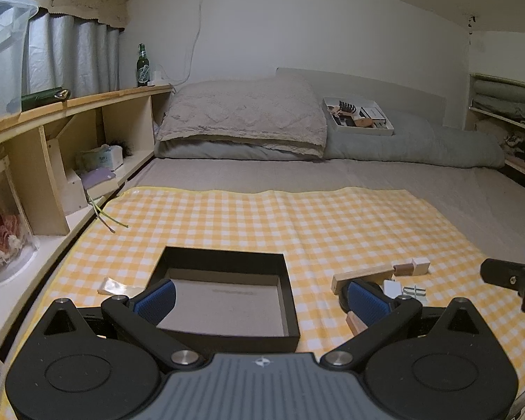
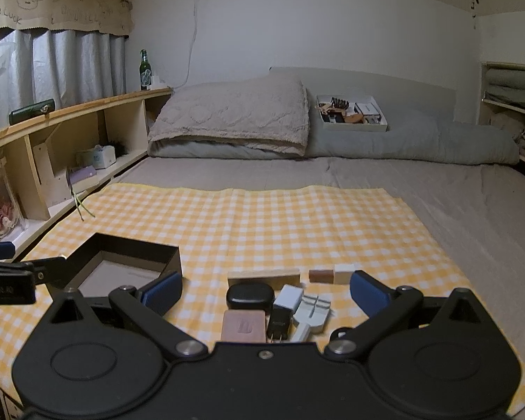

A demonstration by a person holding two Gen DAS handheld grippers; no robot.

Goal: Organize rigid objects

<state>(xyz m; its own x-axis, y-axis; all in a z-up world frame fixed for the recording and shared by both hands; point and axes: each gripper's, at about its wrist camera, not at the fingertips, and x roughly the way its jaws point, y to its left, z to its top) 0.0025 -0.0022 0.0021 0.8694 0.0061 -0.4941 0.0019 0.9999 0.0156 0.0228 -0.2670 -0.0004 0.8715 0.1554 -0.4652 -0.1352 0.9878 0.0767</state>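
Two grippers' fingers spread wide, checked cloth [image 2: 280, 217] on bed [image 2: 455, 189], perhaps soap [image 2: 243, 325].

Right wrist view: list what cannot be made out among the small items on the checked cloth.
- Pink block: near end hidden by the tongs' body.
- Black plug: its prongs' far ends are cut off by the same body.
- Black box: near-left corner hidden behind the left tongs.
- White tray on the bedding: contents too small to name.
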